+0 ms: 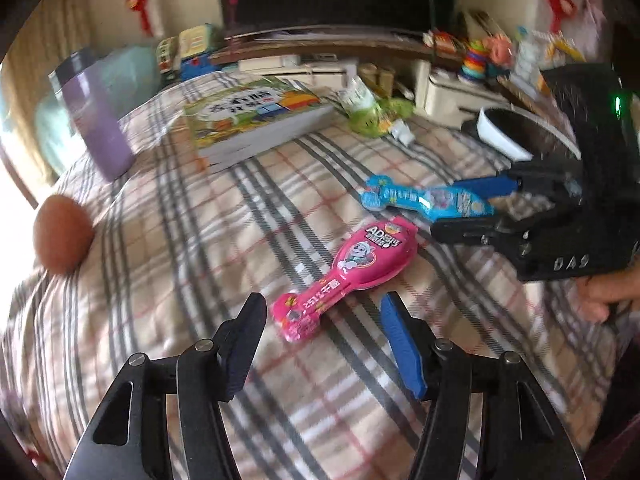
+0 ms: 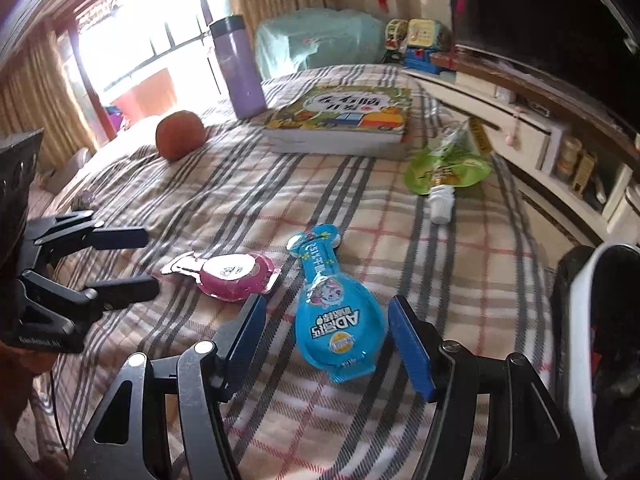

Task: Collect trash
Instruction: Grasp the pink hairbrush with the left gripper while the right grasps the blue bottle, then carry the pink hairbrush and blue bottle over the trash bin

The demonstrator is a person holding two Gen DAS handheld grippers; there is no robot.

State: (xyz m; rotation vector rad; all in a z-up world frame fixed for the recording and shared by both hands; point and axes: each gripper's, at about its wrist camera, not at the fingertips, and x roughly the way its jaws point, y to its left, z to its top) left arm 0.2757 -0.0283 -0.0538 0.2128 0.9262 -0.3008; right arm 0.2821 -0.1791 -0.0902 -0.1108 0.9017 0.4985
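Note:
A pink spoon-shaped wrapper (image 1: 344, 276) lies on the plaid cloth, its narrow end between my left gripper's (image 1: 320, 308) open fingers. It also shows in the right wrist view (image 2: 236, 276). A blue wrapper of the same shape (image 2: 336, 320) lies between my right gripper's (image 2: 326, 312) open fingers; it also shows in the left wrist view (image 1: 424, 200). A green pouch with a white cap (image 2: 444, 172) lies farther back. My right gripper (image 1: 472, 208) appears in the left view, my left gripper (image 2: 136, 262) in the right view.
A picture book (image 1: 248, 116), a purple flask (image 1: 96, 116) and a brown ball (image 1: 60, 232) sit on the cloth-covered table (image 1: 200, 240). A black bin with a white rim (image 2: 596, 320) stands at the right edge. Shelves with toys line the back.

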